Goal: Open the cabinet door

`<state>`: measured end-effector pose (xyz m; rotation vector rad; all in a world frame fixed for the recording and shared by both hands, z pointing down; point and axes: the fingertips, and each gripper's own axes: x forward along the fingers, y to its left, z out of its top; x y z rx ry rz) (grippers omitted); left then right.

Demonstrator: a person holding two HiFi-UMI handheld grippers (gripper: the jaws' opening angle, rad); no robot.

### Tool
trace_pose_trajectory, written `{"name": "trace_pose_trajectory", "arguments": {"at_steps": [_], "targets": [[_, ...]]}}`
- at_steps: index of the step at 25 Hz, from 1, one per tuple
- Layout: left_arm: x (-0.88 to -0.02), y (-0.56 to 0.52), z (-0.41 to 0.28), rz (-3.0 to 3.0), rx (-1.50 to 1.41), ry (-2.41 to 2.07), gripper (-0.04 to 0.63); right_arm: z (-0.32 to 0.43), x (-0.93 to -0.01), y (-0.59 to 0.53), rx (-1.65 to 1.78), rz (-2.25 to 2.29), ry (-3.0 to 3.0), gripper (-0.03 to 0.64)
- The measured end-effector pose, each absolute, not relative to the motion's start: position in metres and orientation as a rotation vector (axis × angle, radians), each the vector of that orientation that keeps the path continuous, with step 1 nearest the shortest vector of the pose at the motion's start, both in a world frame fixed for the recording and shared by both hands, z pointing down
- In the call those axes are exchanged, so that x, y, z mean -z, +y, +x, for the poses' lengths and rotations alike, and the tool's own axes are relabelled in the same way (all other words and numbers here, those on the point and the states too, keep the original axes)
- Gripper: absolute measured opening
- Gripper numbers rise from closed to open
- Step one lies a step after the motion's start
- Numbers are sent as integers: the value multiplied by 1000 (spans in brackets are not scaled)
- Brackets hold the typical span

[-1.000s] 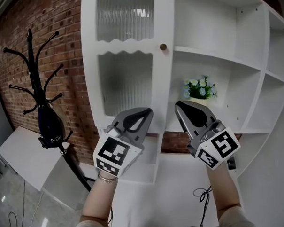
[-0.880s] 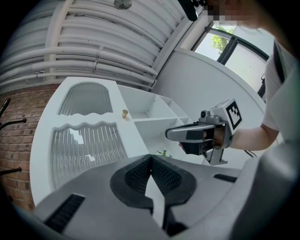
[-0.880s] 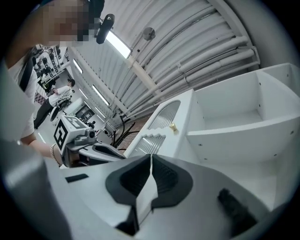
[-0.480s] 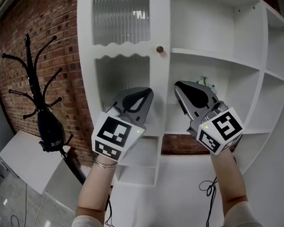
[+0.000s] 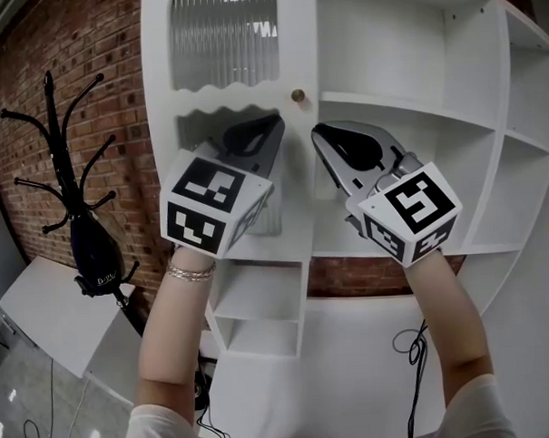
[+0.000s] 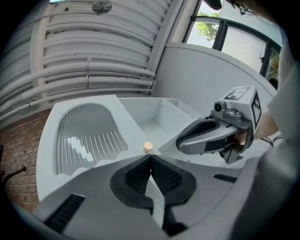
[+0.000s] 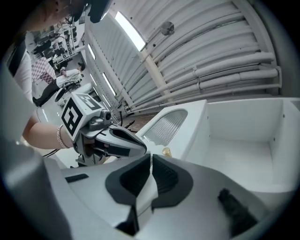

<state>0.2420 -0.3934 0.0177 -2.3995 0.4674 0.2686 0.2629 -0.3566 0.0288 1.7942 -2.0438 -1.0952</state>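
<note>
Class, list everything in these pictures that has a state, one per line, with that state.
cabinet door, closed
knob, not gripped
left gripper, shut, empty
right gripper, shut, empty
coat rack, upright

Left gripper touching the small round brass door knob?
Apart. Head view shows bare white cabinet door between left gripper and small round brass knob.
</note>
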Motion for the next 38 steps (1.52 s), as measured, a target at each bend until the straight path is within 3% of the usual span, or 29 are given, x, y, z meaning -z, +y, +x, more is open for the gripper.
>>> {"name": "trace_pose_trajectory", "arguments": {"at_steps": [10, 15, 17, 19, 20, 32, 38], "targets": [[-4, -418, 263, -2275, -68, 578, 15, 286, 4, -351, 1120, 2010, -1966, 31], [0, -412, 266, -2318, -121, 535, 15, 307, 5, -351, 1082, 2099, -1927, 34], [1, -406, 266, -2301, -133, 524, 20, 310, 1, -351, 1062, 2089, -1936, 97], [3, -402, 268, -2254, -121, 531, 127, 310, -2, -351, 1044, 2071, -1951, 107], [6, -402, 271, -2226, -106, 539, 135, 310, -2, -351, 1041, 2066, -1956, 107], [17, -399, 299, -2161, -82, 587, 137, 298, -7, -338, 1058, 1989, -2028, 107], [21, -400, 306, -2117, -55, 603, 94, 296, -13, -336, 1051, 1942, -2058, 107]]}}
